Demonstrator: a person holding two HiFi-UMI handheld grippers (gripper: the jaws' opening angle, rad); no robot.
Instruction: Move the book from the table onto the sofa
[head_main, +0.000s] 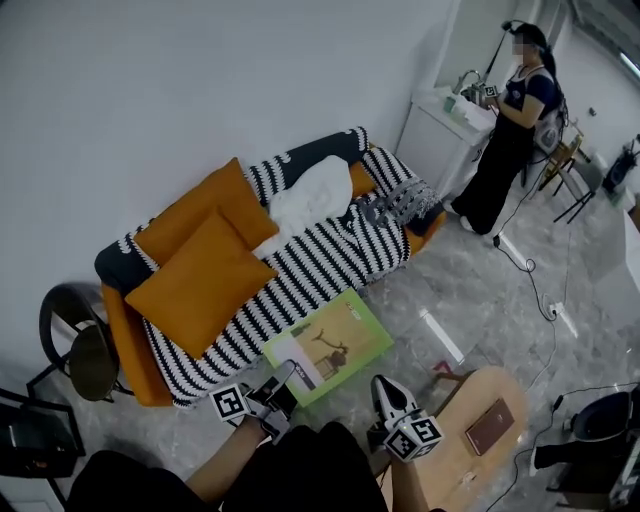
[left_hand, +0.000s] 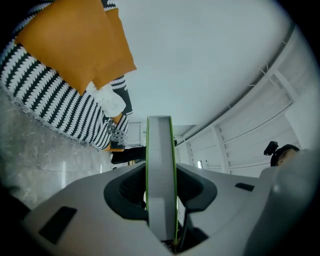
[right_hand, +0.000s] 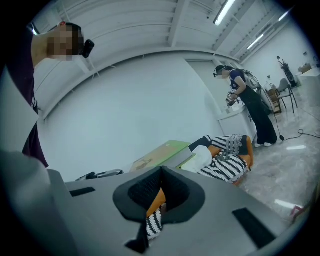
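A large flat green book (head_main: 330, 345) hangs over the floor just in front of the sofa (head_main: 330, 255), which has a black-and-white striped throw and orange cushions (head_main: 200, 275). My left gripper (head_main: 284, 378) is shut on the book's near corner. In the left gripper view the book (left_hand: 161, 165) stands edge-on between the jaws of the left gripper (left_hand: 161, 195), with the sofa (left_hand: 55, 100) beyond at the upper left. My right gripper (head_main: 384, 388) is shut and empty, to the right of the book. The right gripper view shows the shut right gripper (right_hand: 160, 192), the book (right_hand: 162, 152) and the sofa (right_hand: 227, 157).
A rounded wooden table (head_main: 455, 455) at the lower right carries a small brown notebook (head_main: 490, 426). A white cloth (head_main: 315, 195) lies on the sofa. A dark round chair (head_main: 75, 345) stands at the sofa's left end. A person (head_main: 510, 130) stands at a white counter, with cables on the floor nearby.
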